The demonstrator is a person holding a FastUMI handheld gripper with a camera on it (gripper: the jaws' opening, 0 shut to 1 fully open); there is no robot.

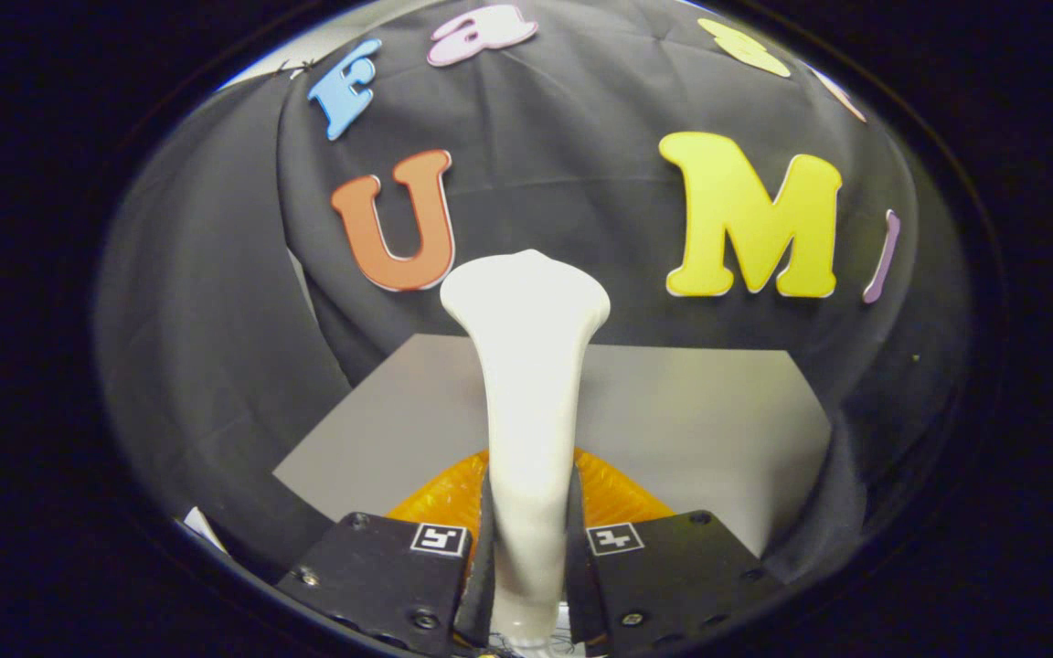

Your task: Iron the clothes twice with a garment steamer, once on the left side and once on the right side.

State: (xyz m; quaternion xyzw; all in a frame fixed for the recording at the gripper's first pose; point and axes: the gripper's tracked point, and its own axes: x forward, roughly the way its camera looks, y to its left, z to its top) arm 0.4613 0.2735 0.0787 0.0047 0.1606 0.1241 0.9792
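The claw (pixel 529 539) pinches the garment steamer (pixel 526 402) by its slim handle, one finger pressed against each side. The steamer is smooth, glossy white plastic, rising narrow from between the fingers and flaring at the far end into a broad, softly rounded head (a little like a trumpet bell). Just beneath the handle sits something orange (pixel 613 493) and translucent with a fine ribbed texture. Beyond it lies the flat, matte grey bench (pixel 709 429).
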